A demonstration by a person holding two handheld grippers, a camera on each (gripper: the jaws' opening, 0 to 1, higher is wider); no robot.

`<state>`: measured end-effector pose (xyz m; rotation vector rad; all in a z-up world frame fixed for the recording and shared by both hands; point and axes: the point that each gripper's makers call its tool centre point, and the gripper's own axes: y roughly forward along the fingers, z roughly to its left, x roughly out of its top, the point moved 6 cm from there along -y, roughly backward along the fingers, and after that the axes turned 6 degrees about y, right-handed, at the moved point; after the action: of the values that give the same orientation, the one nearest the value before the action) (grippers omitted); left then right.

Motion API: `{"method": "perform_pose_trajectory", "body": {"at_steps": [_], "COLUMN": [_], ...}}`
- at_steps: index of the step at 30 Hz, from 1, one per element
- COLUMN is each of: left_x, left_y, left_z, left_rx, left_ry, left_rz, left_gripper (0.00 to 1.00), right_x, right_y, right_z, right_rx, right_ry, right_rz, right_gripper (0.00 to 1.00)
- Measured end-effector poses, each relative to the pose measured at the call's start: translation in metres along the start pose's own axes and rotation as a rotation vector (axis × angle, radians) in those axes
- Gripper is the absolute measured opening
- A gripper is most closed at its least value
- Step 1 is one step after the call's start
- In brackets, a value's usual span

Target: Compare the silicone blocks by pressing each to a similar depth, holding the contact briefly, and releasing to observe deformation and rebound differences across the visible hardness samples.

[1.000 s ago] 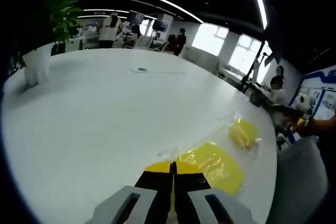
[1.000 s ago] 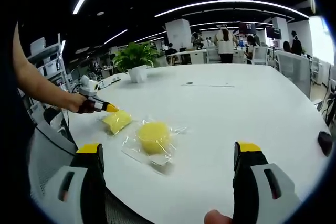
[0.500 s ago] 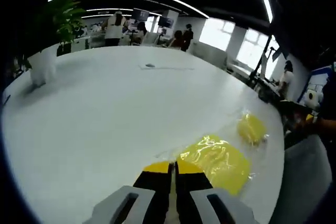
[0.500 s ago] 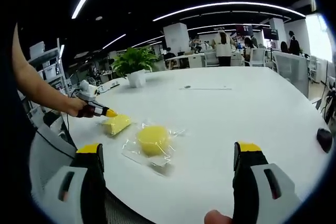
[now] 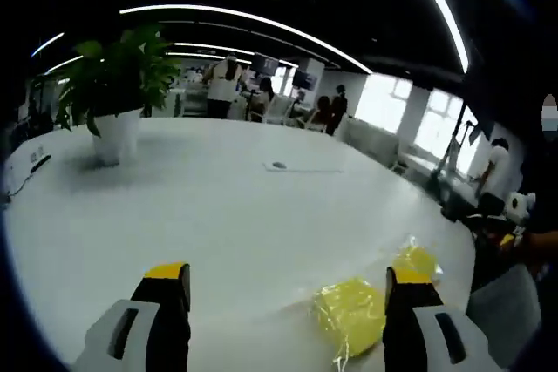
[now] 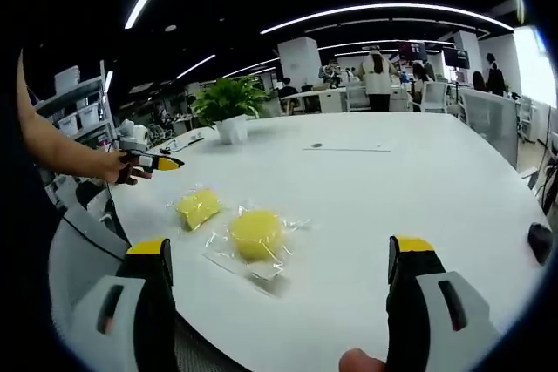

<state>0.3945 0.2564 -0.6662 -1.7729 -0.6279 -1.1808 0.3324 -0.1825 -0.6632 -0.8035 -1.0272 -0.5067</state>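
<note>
Two bagged yellow silicone blocks, squarish and round, lay on white table. Left gripper and right gripper: jaws wide, empty. Risk: slippery plastic wrap could let blocks skid under pressing.

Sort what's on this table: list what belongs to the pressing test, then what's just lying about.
Job:
square yellow block in clear wrap
round yellow block in clear wrap
left tongs, open
right tongs, open

Lying about:
potted plant
dark object at the table edge
small item mid-table
</note>
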Motion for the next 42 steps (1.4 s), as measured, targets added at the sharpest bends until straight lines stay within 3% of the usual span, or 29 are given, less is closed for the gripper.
{"method": "perform_pose_trajectory", "body": {"at_steps": [4, 12, 13, 15, 17, 19, 21, 28, 31, 33, 35, 39, 42], "left_x": [0.003, -0.003, 0.003, 0.007, -0.001, 0.0, -0.001, -0.026, -0.037, -0.041, -0.042, -0.043, -0.045], "left_y": [-0.023, -0.064, -0.073, -0.084, -0.092, -0.098, -0.1, -0.1, -0.1, -0.1, -0.101, -0.098, -0.094], "left_z": [-0.008, -0.016, -0.02, -0.029, -0.036, -0.042, -0.047, -0.06, -0.064, -0.063, -0.064, -0.065, -0.063], "left_rx": [-0.003, 0.05, 0.068, 0.073, 0.089, 0.076, 0.065, 0.033, 0.028, 0.032, 0.03, 0.013, 0.016], "left_ry": [0.038, -0.012, 0.032, 0.051, 0.081, 0.045, 0.101, 0.169, 0.14, 0.114, 0.098, 0.067, 0.04], "left_rz": [-0.039, -0.117, -0.181, -0.221, -0.153, -0.176, -0.202, -0.17, -0.134, -0.131, -0.119, -0.114, -0.078], "left_gripper": [0.99, 1.0, 1.0, 1.0, 1.0, 1.0, 1.0, 1.0, 1.0, 1.0, 1.0, 1.0, 1.0], "right_x": [0.005, 0.012, 0.012, 0.012, 0.012, 0.011, 0.006, -0.003, -0.006, -0.009, -0.013, -0.014, -0.016], "right_y": [0.003, 0.003, 0.004, 0.004, 0.004, 0.003, 0.004, -0.004, -0.009, -0.011, -0.012, -0.012, -0.011], "right_z": [-0.001, -0.005, -0.004, -0.003, -0.005, -0.007, -0.008, -0.012, -0.016, -0.014, -0.013, -0.011, -0.013], "right_rx": [0.01, 0.026, 0.04, 0.051, 0.044, 0.038, 0.038, -0.002, -0.031, -0.004, -0.011, -0.003, -0.019], "right_ry": [-0.025, -0.062, -0.057, -0.067, -0.078, -0.07, -0.063, -0.065, -0.071, -0.057, -0.078, -0.087, -0.09], "right_rz": [-0.001, 0.016, 0.027, 0.044, 0.038, 0.035, 0.051, 0.074, 0.073, 0.082, 0.11, 0.112, 0.109], "right_gripper": [0.97, 0.97, 0.97, 0.97, 0.97, 0.97, 0.97, 0.97, 0.97, 0.96, 0.96, 0.97, 0.97]}}
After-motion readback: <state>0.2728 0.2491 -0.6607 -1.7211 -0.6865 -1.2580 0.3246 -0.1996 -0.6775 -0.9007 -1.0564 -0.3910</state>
